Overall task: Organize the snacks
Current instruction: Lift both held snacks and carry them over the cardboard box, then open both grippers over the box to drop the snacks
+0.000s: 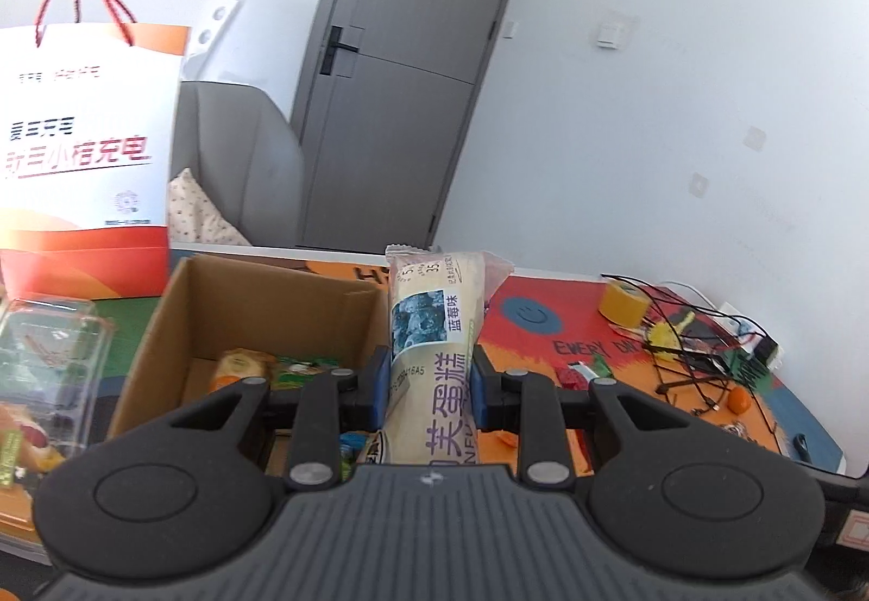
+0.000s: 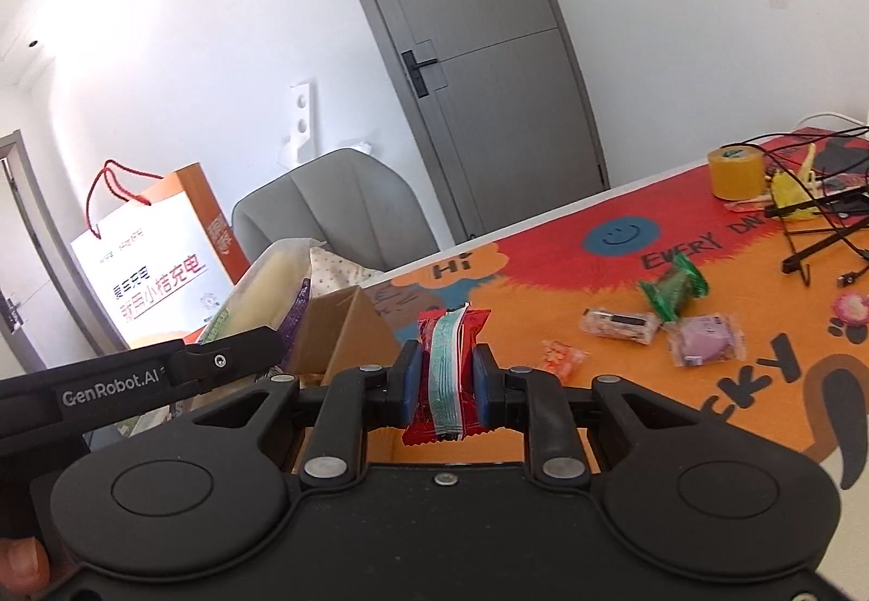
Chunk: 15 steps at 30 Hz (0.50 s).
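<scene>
Landmark: we take the cardboard box as our reference; it sits open-topped on the worktop, with a few snacks already lying on its floor.
Left gripper: clamped on the cream cake pack, pads pressing both sides around its middle. We see no slack.
Pack axis: its long axis runs along the fingers, far end tipped up and away. It rides just off the box's right wall, near the front corner.
Right gripper: closed tight on the red wrapped snack, which stands on edge between the pads, long axis upright.
Red snack versus box: in the right wrist view the box's near corner lies just left of and beyond the snack, so the opening is to the left.
Nearer hand: we judge the left hand closer to the opening; the right would have to cross behind it.
Coming move, our reading: carry the pack left over the wall, lower, then release.
Loose snacks: the green pack, the purple pack and a few small ones lie well right of the box.
Risk: the long pack could catch the wall if lowered early.
</scene>
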{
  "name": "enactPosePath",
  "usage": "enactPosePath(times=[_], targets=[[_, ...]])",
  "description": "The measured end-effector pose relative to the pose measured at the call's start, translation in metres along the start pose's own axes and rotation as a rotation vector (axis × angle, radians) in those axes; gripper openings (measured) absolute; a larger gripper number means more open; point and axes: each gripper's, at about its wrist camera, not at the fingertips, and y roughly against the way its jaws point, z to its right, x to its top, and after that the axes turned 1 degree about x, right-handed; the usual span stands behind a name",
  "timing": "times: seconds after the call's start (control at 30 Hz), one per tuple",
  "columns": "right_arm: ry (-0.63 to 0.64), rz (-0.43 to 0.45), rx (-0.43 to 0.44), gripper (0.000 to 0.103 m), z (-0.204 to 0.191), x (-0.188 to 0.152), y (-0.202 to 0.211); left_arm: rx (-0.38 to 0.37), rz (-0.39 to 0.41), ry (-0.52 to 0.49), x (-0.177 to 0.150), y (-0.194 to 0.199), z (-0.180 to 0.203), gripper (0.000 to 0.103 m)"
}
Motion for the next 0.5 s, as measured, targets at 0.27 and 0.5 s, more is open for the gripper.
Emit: enactPosePath(times=[0.27, 0.5], targets=[[0.029, -0.013, 0.046, 0.021, -0.025, 0.000, -0.017, 0.074, -0.001, 0.049, 0.003, -0.006, -0.038, 0.028], [0.061, -0.047, 0.076, 0.021, -0.048, -0.002, -0.041, 0.144, -0.014, 0.112, 0.008, -0.014, -0.068, 0.032]])
